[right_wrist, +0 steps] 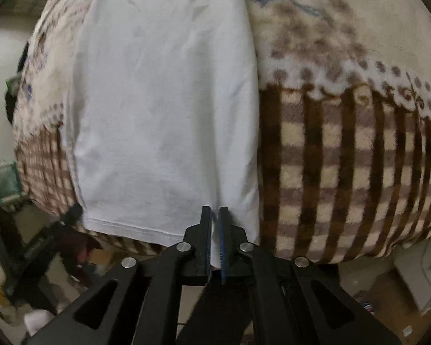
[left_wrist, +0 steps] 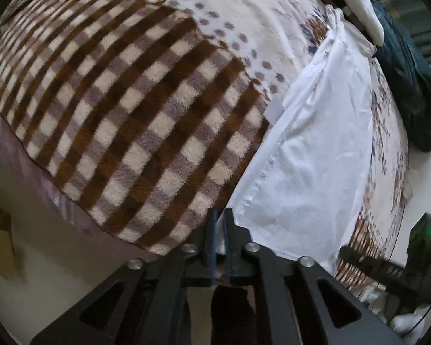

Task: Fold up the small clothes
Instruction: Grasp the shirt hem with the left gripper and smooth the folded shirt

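Two grippers are pointed steeply down over a bed covered with a checked fleece blanket (left_wrist: 146,132), on which a small white garment (right_wrist: 163,109) is laid out flat in a long panel. The right gripper (right_wrist: 215,215) is seen with its jaws parted only a sliver, and a corner of the white cloth at the hem nearest the tool is caught between the pads; whether it is pinched firmly or already slackened cannot be told for certain, though the fabric appears to be touched on both sides. The left gripper (left_wrist: 220,215) is likewise nearly closed, with a narrow gap; pale cloth is glimpsed low between its fingers, but a grip cannot be confirmed. From this tool the garment lies ahead and to the right, its stitched edge running away from the fingertips.

A lengthwise fold appears to be completed, the panel being narrow and smooth, and the near hem is judged to be the part now in hand. Next, both near corners would need to be held evenly and carried forward over the far end, with the edges kept aligned so no skew is introduced.
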Available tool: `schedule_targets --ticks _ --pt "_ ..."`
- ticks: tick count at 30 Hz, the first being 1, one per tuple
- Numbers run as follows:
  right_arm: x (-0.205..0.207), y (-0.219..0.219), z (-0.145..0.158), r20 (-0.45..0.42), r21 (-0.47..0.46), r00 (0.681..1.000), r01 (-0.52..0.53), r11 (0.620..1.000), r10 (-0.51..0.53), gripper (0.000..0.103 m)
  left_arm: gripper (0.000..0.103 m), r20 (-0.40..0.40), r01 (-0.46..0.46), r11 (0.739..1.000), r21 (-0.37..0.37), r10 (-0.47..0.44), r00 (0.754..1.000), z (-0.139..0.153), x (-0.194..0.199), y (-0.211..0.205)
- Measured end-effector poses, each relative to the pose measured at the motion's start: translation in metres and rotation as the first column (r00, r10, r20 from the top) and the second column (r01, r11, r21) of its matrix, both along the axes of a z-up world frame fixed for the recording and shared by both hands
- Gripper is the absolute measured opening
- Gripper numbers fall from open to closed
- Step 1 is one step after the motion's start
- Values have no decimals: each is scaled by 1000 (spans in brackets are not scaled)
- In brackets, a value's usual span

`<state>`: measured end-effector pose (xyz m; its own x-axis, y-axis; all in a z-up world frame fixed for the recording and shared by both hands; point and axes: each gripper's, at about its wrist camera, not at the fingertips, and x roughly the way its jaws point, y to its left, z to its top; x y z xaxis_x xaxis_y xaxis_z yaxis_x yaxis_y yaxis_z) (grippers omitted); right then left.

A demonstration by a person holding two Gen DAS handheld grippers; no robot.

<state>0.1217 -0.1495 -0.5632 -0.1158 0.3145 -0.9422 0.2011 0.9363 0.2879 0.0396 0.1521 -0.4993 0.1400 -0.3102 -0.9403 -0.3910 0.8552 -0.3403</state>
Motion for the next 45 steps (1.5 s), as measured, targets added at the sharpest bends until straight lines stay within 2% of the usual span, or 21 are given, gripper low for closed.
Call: schedule_targets --ticks 1,2,4,7,10,12,13,14,15,16,19,23,24,26,27,28,29,32,36,40,45 --pt "0 -7 7 10 16 1000 12 1000 -12 40 31 14 13 1000 9 -13 1000 8 1 0" --pt "0 -14 13 20 25 999 33 999 -34 45 45 41 28 999 22 -29 999 17 3 -1" --pt "-1 -27 20 14 33 997 70 997 -71 57 59 77 64 998 28 -66 995 26 11 -4" --pt "-5 -46 13 -29 49 990 136 990 -134 57 61 79 115 993 -5 -115 990 14 30 -13" --pt "-8 -56 -9 -95 84 981 175 981 -167 57 61 28 162 983 -85 -160 987 -19 48 -28" --pt "-14 -54 -27 -150 116 973 191 975 -173 57 57 20 172 983 -69 -171 985 -30 49 -32" --pt "-17 -50 -35 -174 152 970 198 968 -171 57 26 33 179 982 -56 -178 983 -31 47 -34" --pt "-21 -47 -40 -184 175 966 215 961 -183 56 3 36 189 981 -42 -187 982 -30 45 -34" --pt "-25 -46 -38 -167 170 965 229 958 -202 44 3 44 195 980 -40 -193 980 -28 41 -34" --pt "-27 -44 -36 -151 159 967 229 960 -205 11 3 65 199 980 -27 -197 978 -24 36 -33" --pt "-33 -41 -24 -96 114 979 189 975 -179 7 3 38 194 981 -20 -193 980 -28 29 -28" --pt "-26 -29 -23 -124 59 988 95 994 -88 7 9 -40 123 985 -125 -129 991 -39 32 -9" --pt "-24 -27 -21 -138 61 987 94 994 -85 11 15 -46 132 983 -126 -139 989 -33 34 -7" --pt "-16 -32 -8 -158 89 983 108 990 -93 32 43 -29 168 980 -109 -172 985 -12 38 -6" --pt "-13 -35 1 -141 91 984 118 989 -105 52 50 -4 183 978 -103 -184 983 3 42 -7" --pt "-9 -38 15 -113 98 987 128 987 -117 63 63 25 196 976 -91 -194 981 18 48 -7" --pt "-3 -43 32 -79 108 989 136 985 -128 63 64 49 201 976 -85 -197 979 30 55 -8" --pt "18 -55 68 -10 111 985 175 978 -174 64 64 127 207 974 -89 -195 973 61 94 -12" --pt "72 -81 95 55 184 965 242 953 -256 66 64 218 230 969 -86 -207 954 75 185 -34" --pt "165 -106 96 134 206 947 260 943 -291 69 65 270 238 969 -64 -213 939 63 296 -64" --pt "292 -130 75 162 204 937 274 940 -309 69 65 242 220 974 -50 -202 949 26 404 -82"
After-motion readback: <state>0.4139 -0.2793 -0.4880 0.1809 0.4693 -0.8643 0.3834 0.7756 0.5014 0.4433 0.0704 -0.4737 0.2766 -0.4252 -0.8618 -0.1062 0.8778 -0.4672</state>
